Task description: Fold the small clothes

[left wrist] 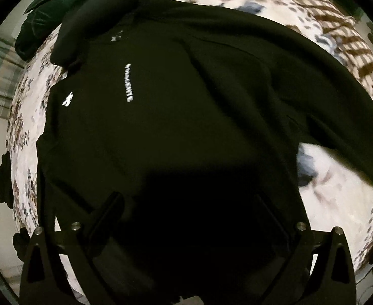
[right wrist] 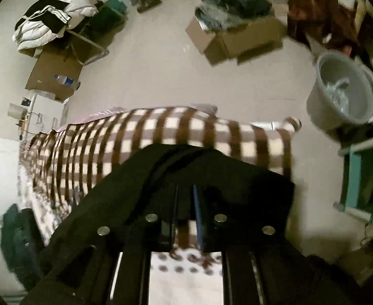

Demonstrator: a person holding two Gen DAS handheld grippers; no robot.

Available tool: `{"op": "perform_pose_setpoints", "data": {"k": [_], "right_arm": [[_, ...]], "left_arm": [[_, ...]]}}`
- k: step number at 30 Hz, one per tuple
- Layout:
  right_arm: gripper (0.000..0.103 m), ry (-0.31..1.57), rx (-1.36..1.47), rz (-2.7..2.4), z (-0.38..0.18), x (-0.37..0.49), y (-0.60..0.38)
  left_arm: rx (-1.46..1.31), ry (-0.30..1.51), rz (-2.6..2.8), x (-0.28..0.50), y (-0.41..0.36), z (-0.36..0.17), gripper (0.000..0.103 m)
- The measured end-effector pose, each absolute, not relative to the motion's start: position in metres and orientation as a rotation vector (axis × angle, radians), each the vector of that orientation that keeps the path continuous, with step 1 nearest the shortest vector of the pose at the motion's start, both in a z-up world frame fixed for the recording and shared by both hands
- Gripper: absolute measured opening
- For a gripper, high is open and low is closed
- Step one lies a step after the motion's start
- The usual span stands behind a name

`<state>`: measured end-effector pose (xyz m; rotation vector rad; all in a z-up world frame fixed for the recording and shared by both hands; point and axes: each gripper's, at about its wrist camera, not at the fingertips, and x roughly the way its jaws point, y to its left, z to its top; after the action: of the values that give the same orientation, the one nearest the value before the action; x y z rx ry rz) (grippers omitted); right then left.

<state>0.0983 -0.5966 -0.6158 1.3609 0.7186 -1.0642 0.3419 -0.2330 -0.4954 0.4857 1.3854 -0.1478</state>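
Observation:
A black sweatshirt (left wrist: 176, 106) with small white lettering and a white logo lies spread on a bed with a spotted cover (left wrist: 26, 117). My left gripper (left wrist: 186, 200) hovers over its lower part with the fingers wide apart and nothing between them. In the right wrist view my right gripper (right wrist: 185, 190) is shut on an edge of the black sweatshirt (right wrist: 211, 175), which drapes over the fingers, lifted above the bed. One sleeve (left wrist: 326, 81) runs off to the right.
A brown and white checked blanket (right wrist: 161, 132) covers the bed's far side. A dark green garment (left wrist: 57, 5) lies at the bed's top left. On the floor stand cardboard boxes (right wrist: 237, 40) of clothes, a grey bucket (right wrist: 343, 91) and a green rack (right wrist: 364, 178).

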Motion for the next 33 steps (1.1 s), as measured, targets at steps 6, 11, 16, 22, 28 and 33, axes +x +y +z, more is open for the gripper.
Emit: {"op": "perform_pose_setpoints", "data": {"k": [6,11,16,22,28,33], "right_arm": [[0.062,0.548,1.771,-0.978,-0.671,0.049,-0.606],[0.046,0.550,1.745,-1.039,-0.668,0.059,-0.612],[0.050,0.762,1.501,-1.144,-0.626,0.054,-0.608],[0.065,0.913,1.472,-1.110,-0.661,0.042,-0.619],[0.009,1.034,1.023,-1.098,-0.627,0.085,-0.607],[0.009,0.964,0.525,-1.049,-0.552,0.104,-0.578]], "left_arm": [[0.490,1.408,-0.158,0.338,-0.239,-0.502,0.103],[0.507,1.407,-0.169,0.335,-0.244,-0.505,0.103],[0.545,1.409,-0.179,0.331,-0.248,-0.510,0.103],[0.570,1.419,-0.192,0.325,-0.249,-0.517,0.103],[0.648,1.404,-0.272,0.316,-0.262,-0.520,0.103],[0.640,1.466,-0.344,0.310,-0.273,-0.517,0.103]]}}
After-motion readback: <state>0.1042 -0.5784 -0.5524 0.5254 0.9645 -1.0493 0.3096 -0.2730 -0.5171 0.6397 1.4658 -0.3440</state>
